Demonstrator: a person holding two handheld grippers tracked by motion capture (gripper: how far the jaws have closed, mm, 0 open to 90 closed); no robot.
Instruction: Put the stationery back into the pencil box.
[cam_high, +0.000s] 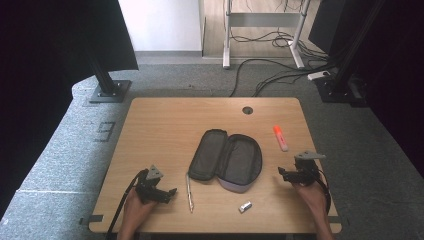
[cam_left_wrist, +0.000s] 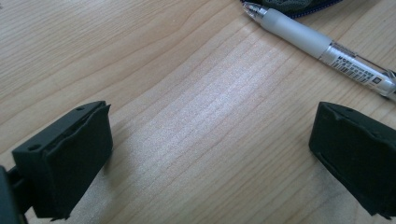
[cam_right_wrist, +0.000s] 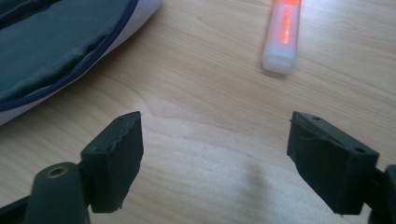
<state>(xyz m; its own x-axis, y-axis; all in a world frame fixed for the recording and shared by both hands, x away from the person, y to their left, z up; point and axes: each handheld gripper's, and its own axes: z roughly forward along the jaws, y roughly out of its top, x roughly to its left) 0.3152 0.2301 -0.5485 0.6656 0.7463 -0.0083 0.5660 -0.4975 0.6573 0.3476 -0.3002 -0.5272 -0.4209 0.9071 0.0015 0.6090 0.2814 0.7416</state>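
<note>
At the wooden counter, we hold a gripper in each hand, both low over the near edge. Our left gripper sits at the near left with its jaws spread wide apart over bare wood, nothing between them; in the left gripper view the clear-barrelled pen lies just beyond the jaws, its tip pointing toward the edge of the pencil case. In the high view that pen lies on the counter just to the right of the left gripper, near the case's near left corner.

Our right gripper hovers at the near right, jaws apart and empty (bare wood shows between them in the right gripper view). Ahead of it lies the orange highlighter, flat on the counter, apart from the jaws, with the open pencil case to its left.

From above, the dark pencil case lies unzipped and spread open at the counter's centre, between our two grippers. A small silver object, too small to identify, rests near the front edge.
</note>
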